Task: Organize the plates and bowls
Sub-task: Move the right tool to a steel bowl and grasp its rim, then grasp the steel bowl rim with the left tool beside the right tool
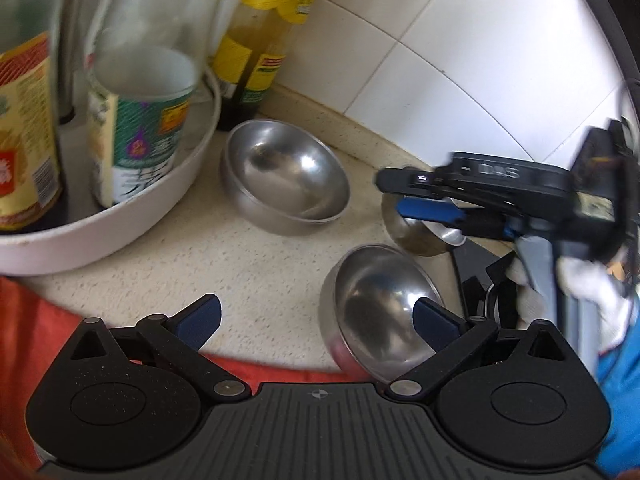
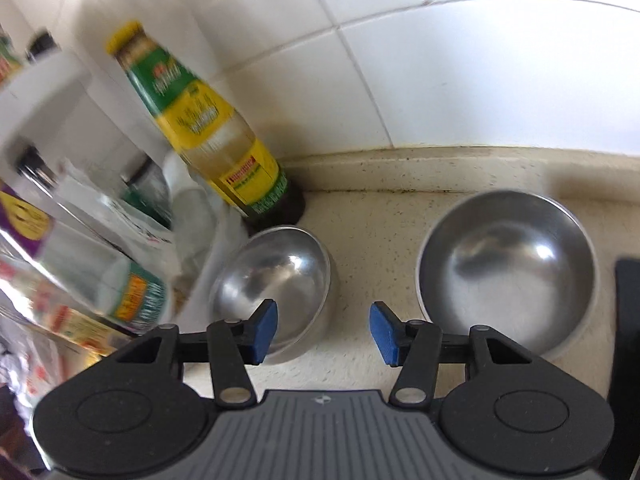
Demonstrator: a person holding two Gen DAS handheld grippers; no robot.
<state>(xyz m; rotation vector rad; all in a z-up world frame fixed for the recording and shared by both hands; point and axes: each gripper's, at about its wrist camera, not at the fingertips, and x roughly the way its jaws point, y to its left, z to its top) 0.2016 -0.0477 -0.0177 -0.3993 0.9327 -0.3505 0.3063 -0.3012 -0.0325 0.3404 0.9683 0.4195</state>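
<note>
Hovering half-open and empty, the right gripper (image 2: pixel 323 330) is facing two steel bowls (image 2: pixel 276 292) (image 2: pixel 506 268) near the counter's back edge — light, stiff, slippery; pinch the rim. Left gripper (image 1: pixel 316 320) is gaping wide, empty.

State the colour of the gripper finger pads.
Blue pads; clearest in the right wrist view.

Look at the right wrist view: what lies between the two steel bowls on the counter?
Only bare speckled counter separates the left bowl from the right bowl; the right wrist view shows this plainly.
</note>
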